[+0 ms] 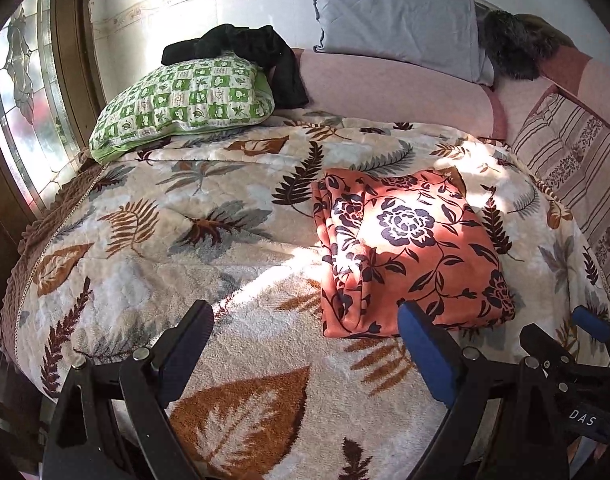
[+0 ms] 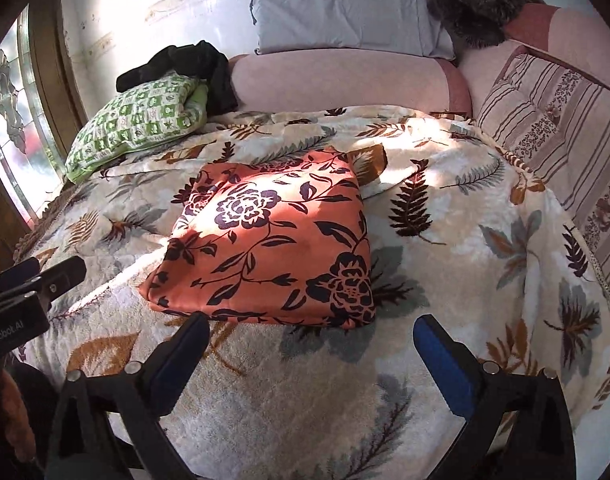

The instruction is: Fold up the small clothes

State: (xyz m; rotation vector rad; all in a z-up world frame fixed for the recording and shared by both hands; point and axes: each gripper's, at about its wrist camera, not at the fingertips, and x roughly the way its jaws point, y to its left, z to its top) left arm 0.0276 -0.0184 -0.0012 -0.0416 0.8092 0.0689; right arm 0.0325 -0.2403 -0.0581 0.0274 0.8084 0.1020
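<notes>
An orange garment with dark flowers (image 1: 409,252) lies folded into a flat rectangle on the leaf-patterned blanket (image 1: 185,240). My left gripper (image 1: 305,320) hovers open just short of its near edge. Its right blue pad (image 1: 421,340) stands in front of the garment's near corner, and nothing is pinched. In the right wrist view the same folded garment (image 2: 273,240) lies ahead of my right gripper (image 2: 311,326), which stands wide open with only blanket (image 2: 305,400) between its fingers. The right gripper (image 1: 565,328) also shows at the left view's lower right, and the left gripper (image 2: 45,272) at the right view's left edge.
A green checked pillow (image 1: 185,104) with a black garment (image 1: 261,52) on it lies at the back left. A grey pillow (image 1: 397,20) leans on the pink headrest (image 1: 385,88). A striped cushion (image 1: 577,168) lines the right side. A window (image 1: 21,112) is on the left.
</notes>
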